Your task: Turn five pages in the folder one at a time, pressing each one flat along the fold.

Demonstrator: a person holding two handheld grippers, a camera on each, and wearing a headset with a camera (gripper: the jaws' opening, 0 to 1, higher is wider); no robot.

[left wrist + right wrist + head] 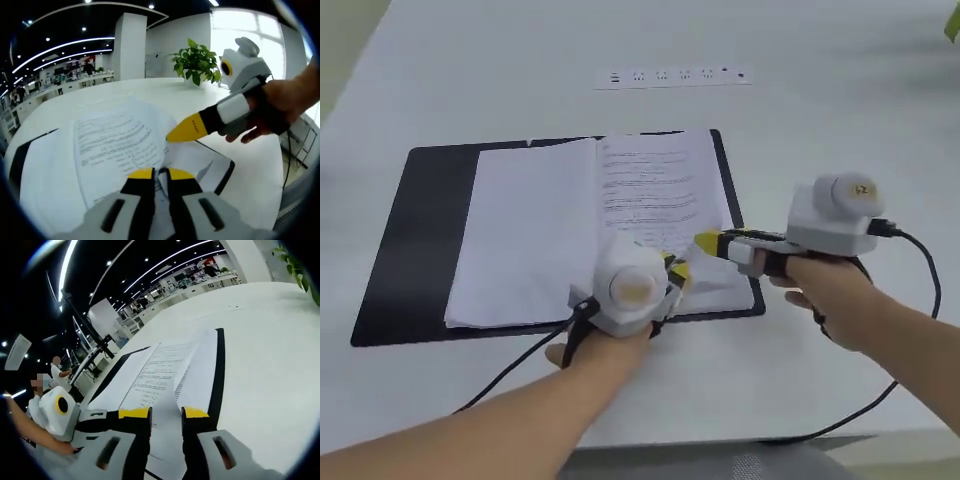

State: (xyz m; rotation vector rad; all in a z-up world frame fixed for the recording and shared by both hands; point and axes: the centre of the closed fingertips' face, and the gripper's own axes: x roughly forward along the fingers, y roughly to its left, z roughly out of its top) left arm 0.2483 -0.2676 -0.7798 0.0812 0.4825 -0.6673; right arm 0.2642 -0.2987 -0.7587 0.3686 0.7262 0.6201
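1. The left gripper (161, 174) sits low over the near edge of the open folder (410, 250). Its yellow-tipped jaws are drawn close, with only a thin slit between them. The printed page (117, 137) lies right at the tips, and from here I cannot tell whether they have pinched it.
2. The right gripper (165, 413) has its jaws parted by a modest gap with nothing in them, and white paper shows through the gap. A hand (835, 290) holds it in from the right. In the left gripper view its yellow tip hangs just over the right-hand part of the folder, near the left gripper's tips.
3. The folder lies open and flat on the white table (820, 120) with its black cover spread to both sides. The left leaf (530, 230) looks blank, and the right leaf carries lines of print.
4. Further back on the table a white power strip (675, 76) lies well clear of the folder.
5. A green potted plant (197, 60) stands at the far side of the table.
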